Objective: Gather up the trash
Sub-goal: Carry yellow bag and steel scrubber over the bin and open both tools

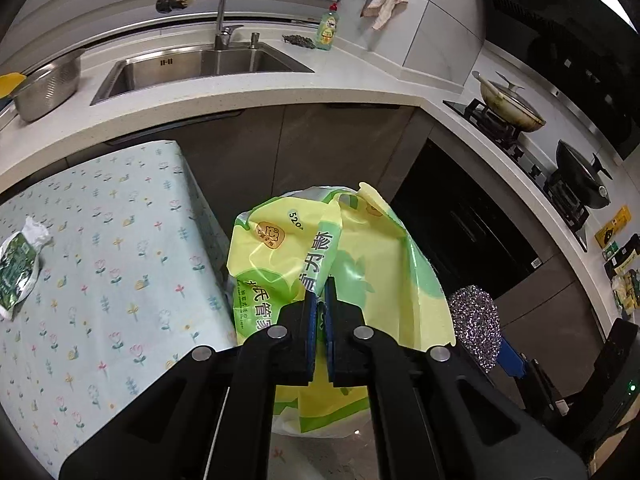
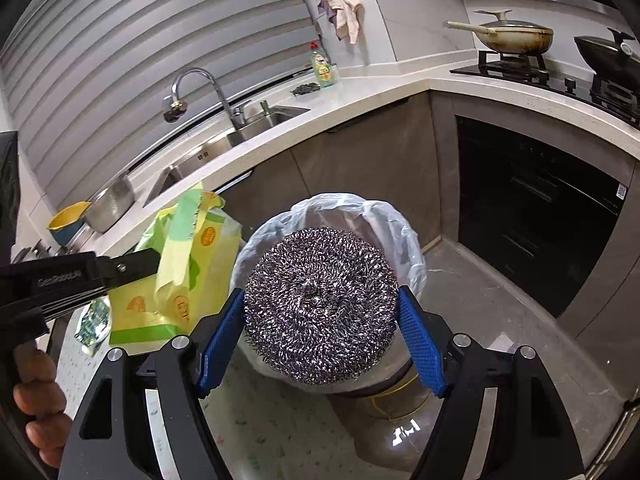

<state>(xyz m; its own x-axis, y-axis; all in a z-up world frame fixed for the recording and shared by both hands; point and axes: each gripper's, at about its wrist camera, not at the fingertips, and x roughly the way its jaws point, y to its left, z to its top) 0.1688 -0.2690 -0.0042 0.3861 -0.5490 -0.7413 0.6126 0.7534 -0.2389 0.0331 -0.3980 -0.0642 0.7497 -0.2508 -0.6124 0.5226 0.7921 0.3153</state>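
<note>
Pinching a yellow-green wrapper (image 1: 344, 256), the left gripper (image 1: 320, 292) is fully closed; right gripper (image 2: 320, 312) clamps a steel scourer (image 2: 320, 304) over the lined bin (image 2: 400, 220), far right of the table (image 1: 100, 240).

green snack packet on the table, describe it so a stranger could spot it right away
Start at the flower-print table below the sink counter. Near its left edge lies a crumpled packet, dark green with a torn white top. It is the only thing lying on the cloth, unlike the yellow-green wrapper held in the tongs.
</note>
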